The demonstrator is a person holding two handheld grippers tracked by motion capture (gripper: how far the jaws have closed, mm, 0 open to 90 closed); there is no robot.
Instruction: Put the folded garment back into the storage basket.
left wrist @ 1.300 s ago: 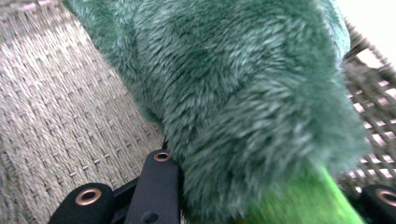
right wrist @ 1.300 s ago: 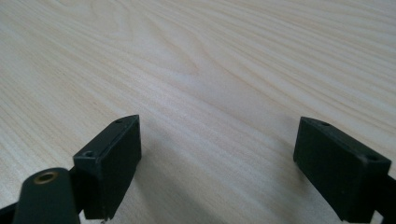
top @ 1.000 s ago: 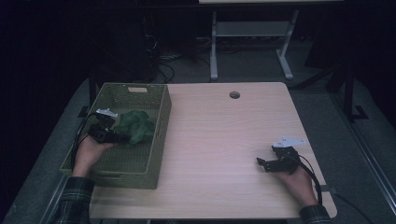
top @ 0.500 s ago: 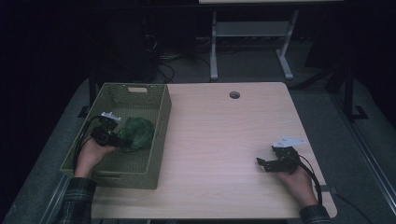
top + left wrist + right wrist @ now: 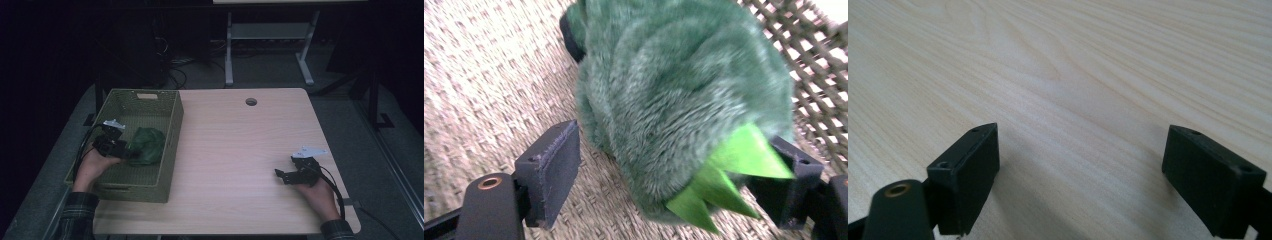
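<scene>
In woven basket (image 5: 170, 135), furry green toy (image 5: 146, 145)

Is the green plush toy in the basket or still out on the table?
In. The toy lies on the basket's woven floor between the left gripper's just-opened fingers.

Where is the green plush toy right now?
The green plush toy lies inside the woven basket at the table's left in the high view, between the left gripper's just-opened jaws.
</scene>
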